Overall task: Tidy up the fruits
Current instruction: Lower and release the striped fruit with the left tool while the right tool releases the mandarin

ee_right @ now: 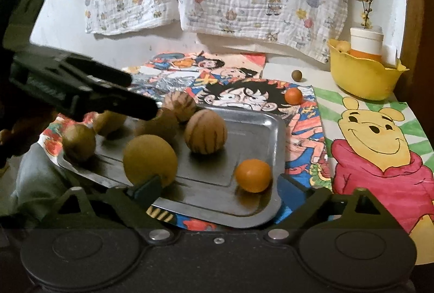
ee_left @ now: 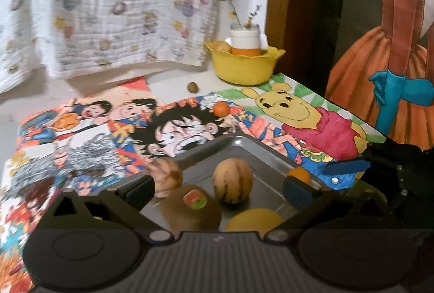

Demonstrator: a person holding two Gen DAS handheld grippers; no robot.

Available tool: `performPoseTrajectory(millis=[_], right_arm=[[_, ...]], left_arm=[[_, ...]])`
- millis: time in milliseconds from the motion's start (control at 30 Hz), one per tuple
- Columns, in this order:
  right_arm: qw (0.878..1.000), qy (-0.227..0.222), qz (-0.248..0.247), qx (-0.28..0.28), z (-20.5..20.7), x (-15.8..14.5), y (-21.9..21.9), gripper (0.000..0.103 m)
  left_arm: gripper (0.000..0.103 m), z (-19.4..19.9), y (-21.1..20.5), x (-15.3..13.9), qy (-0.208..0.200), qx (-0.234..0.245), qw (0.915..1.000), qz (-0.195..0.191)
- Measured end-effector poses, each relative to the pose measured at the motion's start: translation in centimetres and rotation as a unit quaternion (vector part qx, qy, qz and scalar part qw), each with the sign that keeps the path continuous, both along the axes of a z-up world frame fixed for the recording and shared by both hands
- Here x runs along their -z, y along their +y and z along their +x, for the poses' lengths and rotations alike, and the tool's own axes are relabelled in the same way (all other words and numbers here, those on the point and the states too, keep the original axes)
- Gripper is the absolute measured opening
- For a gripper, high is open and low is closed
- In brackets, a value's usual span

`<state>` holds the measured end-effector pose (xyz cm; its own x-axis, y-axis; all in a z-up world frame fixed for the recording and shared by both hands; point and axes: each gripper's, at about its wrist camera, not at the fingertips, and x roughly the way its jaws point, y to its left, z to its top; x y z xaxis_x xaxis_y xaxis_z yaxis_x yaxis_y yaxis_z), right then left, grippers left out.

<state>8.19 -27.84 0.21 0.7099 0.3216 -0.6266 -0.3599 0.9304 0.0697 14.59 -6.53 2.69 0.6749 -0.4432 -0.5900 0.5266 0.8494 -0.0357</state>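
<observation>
Your left gripper (ee_left: 217, 188) hangs wide open over the metal tray (ee_right: 252, 127), gripping nothing; a kiwi (ee_left: 191, 211) lies between its fingers, contact unclear. Your right gripper (ee_right: 219, 188) is likewise spread and empty at the tray's near edge, a tangerine (ee_right: 253, 175) just ahead. A striped fruit (ee_right: 205, 131) sits mid-tray; another tangerine (ee_right: 293, 95) rests on the cartoon mat (ee_right: 303, 135), near the yellow bowl (ee_right: 363, 78).

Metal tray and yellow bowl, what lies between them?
A small orange fruit lies on the cartoon mat between metal tray and yellow bowl, seen in both views.
</observation>
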Motion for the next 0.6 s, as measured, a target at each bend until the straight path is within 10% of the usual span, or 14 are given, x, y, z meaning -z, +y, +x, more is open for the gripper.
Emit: performPoseTrajectory(millis=[600], right_arm=[[0.999,0.006,0.024,-0.028,0.6,-0.4,3.3,0.102]], left_arm=[[0.102,-4.3,9.0,1.5,0.032,-0.119,0.9922,0.021]])
